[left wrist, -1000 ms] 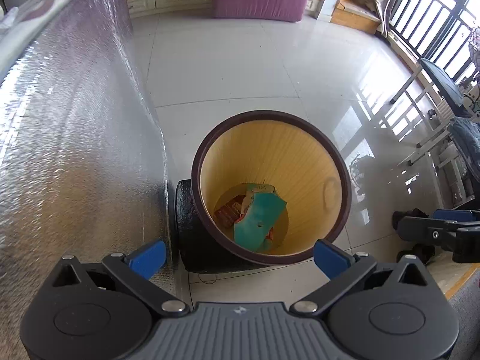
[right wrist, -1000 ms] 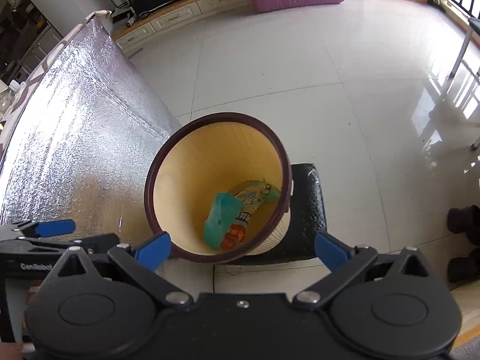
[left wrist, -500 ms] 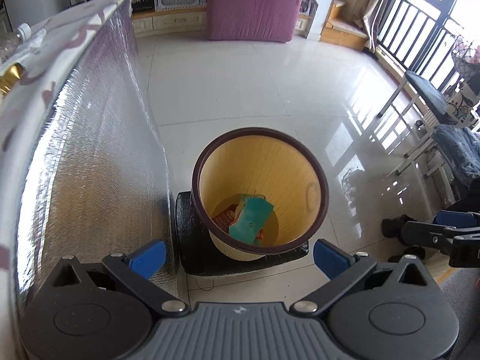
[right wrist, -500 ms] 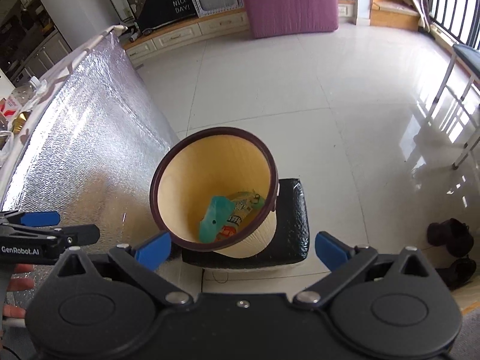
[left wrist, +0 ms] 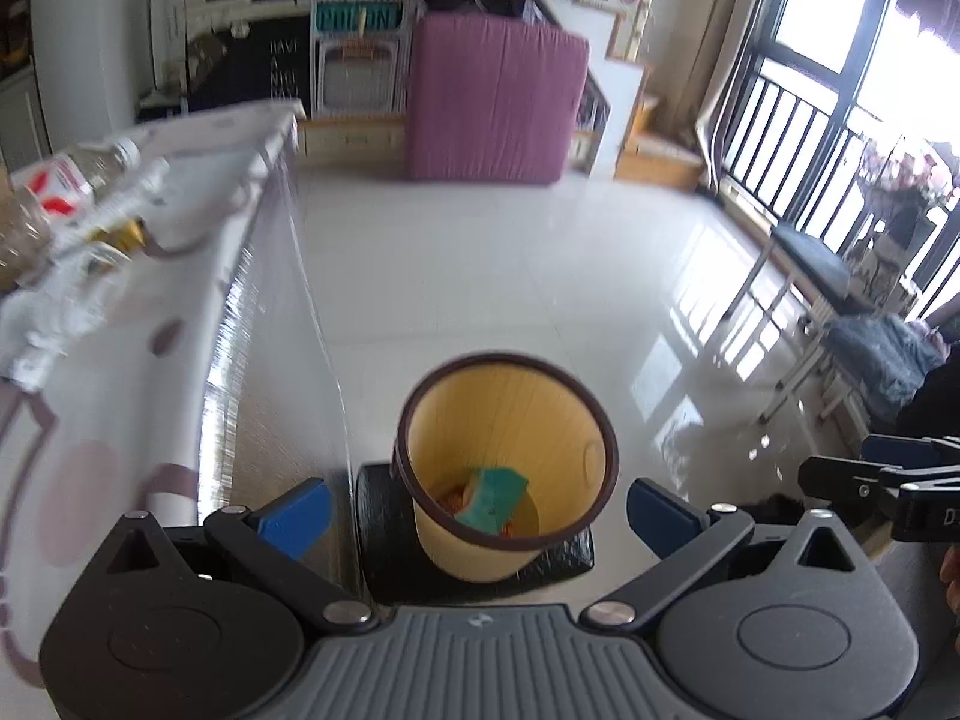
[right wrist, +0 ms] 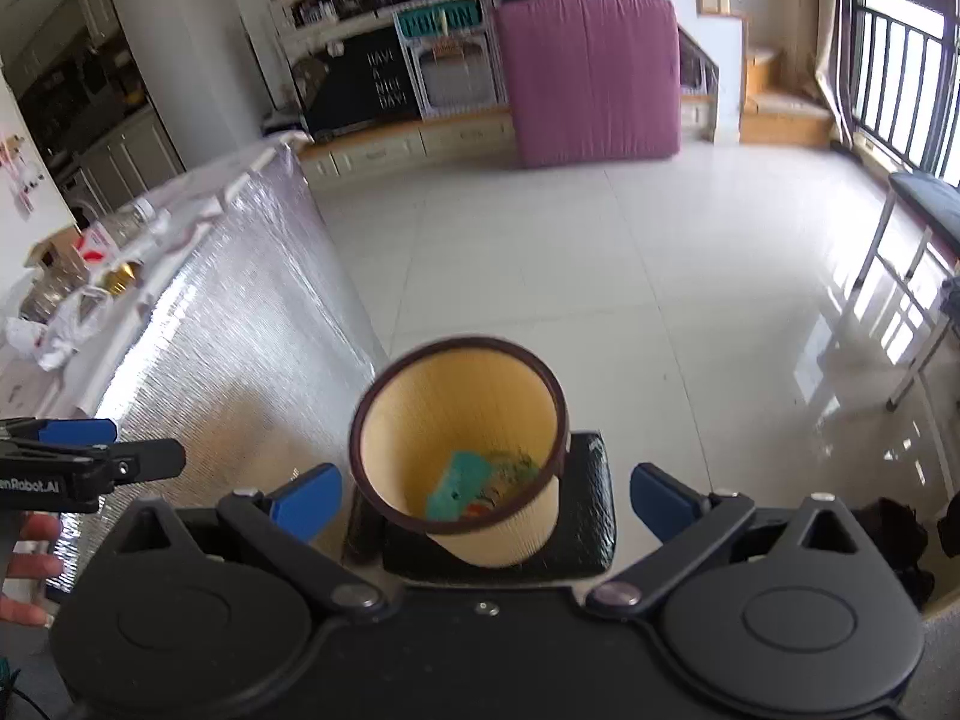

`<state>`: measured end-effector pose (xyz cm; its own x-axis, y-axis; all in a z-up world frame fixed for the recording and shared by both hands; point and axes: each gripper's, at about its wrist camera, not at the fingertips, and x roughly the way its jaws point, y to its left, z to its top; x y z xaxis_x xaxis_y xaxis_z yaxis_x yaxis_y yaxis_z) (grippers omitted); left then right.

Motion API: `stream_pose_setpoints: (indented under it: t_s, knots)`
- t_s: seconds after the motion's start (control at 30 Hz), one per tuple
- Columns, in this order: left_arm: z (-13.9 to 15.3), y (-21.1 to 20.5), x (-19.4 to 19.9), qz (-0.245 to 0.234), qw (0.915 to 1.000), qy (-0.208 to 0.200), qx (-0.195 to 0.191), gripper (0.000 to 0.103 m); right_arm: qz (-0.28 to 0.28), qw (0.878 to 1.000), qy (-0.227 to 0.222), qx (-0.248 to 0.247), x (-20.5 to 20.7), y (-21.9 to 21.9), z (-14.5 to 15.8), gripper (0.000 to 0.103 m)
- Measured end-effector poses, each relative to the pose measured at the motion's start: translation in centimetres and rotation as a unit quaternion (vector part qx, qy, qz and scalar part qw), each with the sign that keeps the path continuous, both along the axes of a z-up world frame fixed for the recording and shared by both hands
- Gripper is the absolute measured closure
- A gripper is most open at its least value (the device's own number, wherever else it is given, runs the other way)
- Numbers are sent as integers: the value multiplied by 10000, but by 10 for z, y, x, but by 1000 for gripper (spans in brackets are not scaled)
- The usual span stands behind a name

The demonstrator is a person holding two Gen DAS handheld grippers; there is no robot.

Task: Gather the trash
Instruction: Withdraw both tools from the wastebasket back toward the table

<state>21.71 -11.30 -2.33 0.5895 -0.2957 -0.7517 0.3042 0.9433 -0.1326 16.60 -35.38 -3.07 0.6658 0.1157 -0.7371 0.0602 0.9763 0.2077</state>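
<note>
While both claws, left claw and right claw, stand spread and empty above the yellow brown-rimmed bin, crumpled white wrappers lie at the tabletop's near edge; likely light, soft, best pinched at a raised fold.

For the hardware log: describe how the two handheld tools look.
Both match: the left tool and right tool have black linkage arms with silver pivot screws, round black housings, and blue pads on the fingers. The left one's centre panel is ribbed grey. White lettering marks their sides. Bare fingers hold the left tool.
</note>
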Motion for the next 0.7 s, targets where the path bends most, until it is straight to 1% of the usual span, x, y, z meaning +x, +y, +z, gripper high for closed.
stream_pose_setpoints:
  t_s: [0.13,0.37,0.43,0.53,0.7]
  knots:
    - [18,20,-17,120,9994,-307,-85,0,77,9994,-332,-23,-9,14,17,0]
    - [46,63,-34,523,9953,-801,-161,0,348,9950,-934,-27,-14,55,40,0]
    - [51,78,-38,686,9933,-916,-180,0,525,9921,-1130,-126,-13,72,44,0]
    - [56,105,-43,979,9892,-1074,-200,0,826,9879,-1285,-250,-9,100,50,0]
    - [64,152,-46,1444,9815,-1247,-176,0,1360,9788,-1504,-274,5,147,57,0]
